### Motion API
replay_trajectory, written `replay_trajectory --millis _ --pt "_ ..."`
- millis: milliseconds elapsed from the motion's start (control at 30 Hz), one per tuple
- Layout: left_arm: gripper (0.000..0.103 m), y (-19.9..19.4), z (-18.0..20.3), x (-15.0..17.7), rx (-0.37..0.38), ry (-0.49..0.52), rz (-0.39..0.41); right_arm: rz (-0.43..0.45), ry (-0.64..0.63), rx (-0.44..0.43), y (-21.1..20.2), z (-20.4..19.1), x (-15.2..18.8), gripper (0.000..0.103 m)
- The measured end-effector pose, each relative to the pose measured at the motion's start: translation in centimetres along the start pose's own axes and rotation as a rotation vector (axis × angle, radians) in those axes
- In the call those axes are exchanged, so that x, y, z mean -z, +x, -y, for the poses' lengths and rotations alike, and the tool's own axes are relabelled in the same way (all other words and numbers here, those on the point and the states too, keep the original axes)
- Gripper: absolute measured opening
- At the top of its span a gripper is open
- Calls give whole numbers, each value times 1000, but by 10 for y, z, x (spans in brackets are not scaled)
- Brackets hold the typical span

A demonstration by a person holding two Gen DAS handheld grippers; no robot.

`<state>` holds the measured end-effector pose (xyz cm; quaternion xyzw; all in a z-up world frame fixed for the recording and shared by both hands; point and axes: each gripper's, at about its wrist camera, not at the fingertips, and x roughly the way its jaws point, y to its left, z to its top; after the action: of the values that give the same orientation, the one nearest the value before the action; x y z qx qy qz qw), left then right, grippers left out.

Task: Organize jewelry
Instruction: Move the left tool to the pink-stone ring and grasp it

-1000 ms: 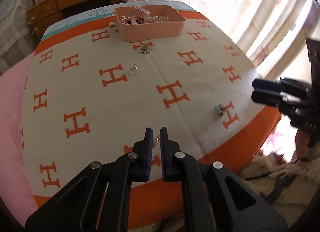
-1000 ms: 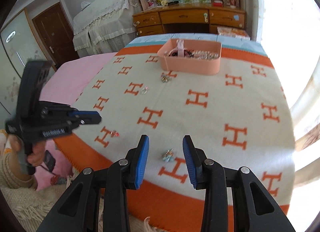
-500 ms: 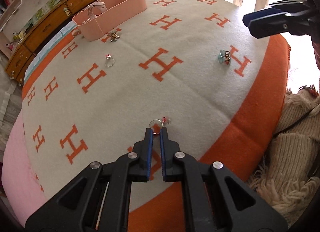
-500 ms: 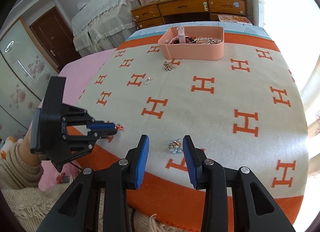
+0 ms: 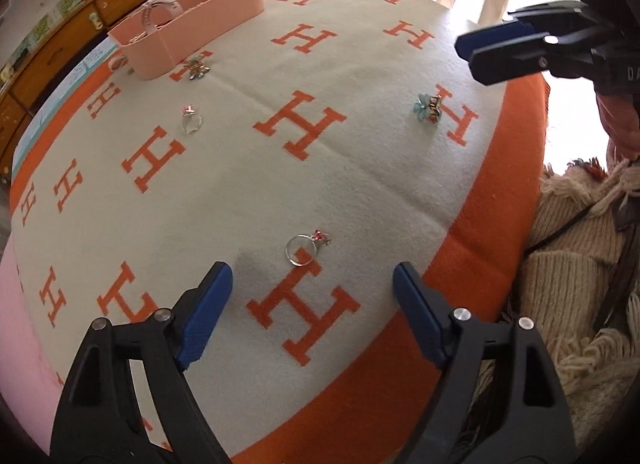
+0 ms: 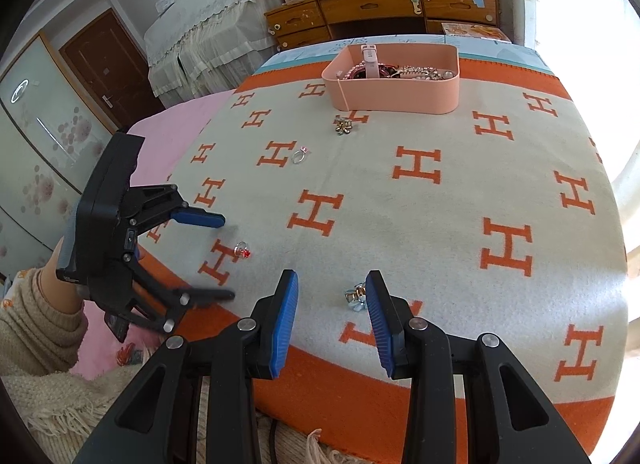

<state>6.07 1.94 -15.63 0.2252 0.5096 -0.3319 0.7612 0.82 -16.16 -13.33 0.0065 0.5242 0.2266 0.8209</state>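
Red-stone ring (image 5: 305,248) ahead between spread left jaws

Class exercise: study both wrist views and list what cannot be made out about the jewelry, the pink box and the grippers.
- pink box contents: a tangle in the right wrist view, pieces too small to count; the left wrist view shows mostly its wall.
- blue flower piece: partly behind the right gripper finger there.
- red-stone ring: whether the left gripper touches the blanket beside it.

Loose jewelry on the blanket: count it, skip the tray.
4: red-stone ring before the left gripper, blue flower piece by the right gripper, pink-stone ring mid-blanket, flower piece beside the tray.
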Motion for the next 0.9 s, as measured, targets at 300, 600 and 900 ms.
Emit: replay_trajectory --millis 300,600,900 --pt "54 4 -9 -9 48 33 10 -15 -2 0 9 -3 -4 36" --pt "23 0 -11 -9 62 120 7 -20 2 4 13 -4 -6 36" --pt "13 0 -5 -10 67 155 25 -21 -56 42 24 -18 -17 36"
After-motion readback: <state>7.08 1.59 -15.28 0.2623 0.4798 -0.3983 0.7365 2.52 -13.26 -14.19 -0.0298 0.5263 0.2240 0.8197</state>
